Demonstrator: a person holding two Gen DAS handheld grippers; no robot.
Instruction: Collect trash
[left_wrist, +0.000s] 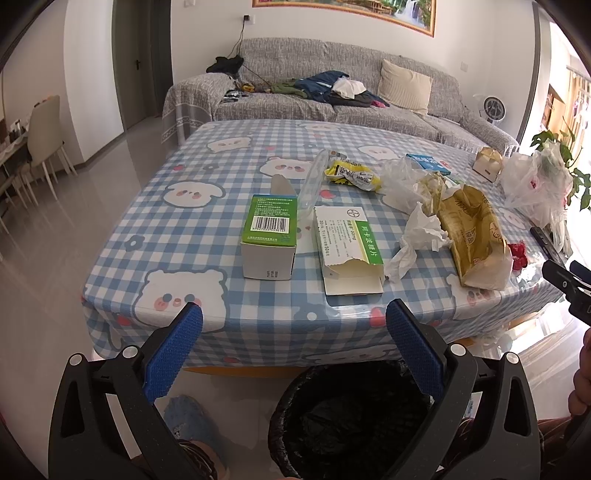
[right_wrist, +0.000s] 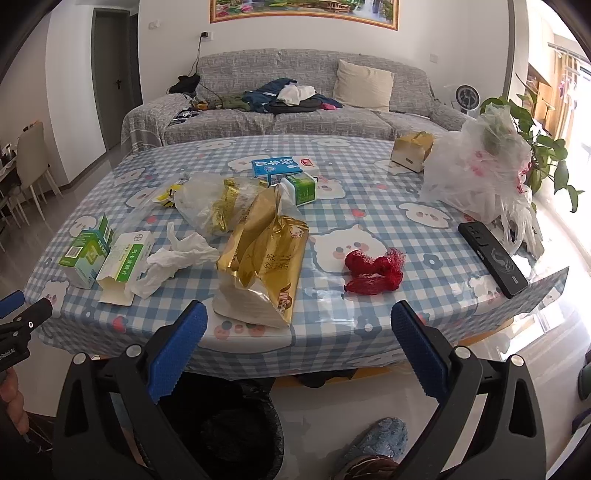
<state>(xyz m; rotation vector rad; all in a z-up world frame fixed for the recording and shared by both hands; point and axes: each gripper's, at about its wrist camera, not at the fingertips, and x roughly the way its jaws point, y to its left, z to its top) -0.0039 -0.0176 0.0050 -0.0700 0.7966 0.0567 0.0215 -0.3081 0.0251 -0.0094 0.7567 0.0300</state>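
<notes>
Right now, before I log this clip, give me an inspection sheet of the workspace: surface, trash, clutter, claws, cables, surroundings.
Surface: table under a blue checked cloth with bear prints.
Job's things: green box; opened white box; crumpled tissue; gold wrapper; red net; yellow wrapper; milk cartons; black-lined bin on the floor at the near edge.
Clutter: black phone; full plastic bag; small carton with a handle.
Claws: left claw open, empty; right claw open, empty; both short of the table.
Cables: black cord hanging from a wall socket to the sofa.
Surroundings: grey sofa strewn with clothes, fan, plant, dining chairs.
</notes>
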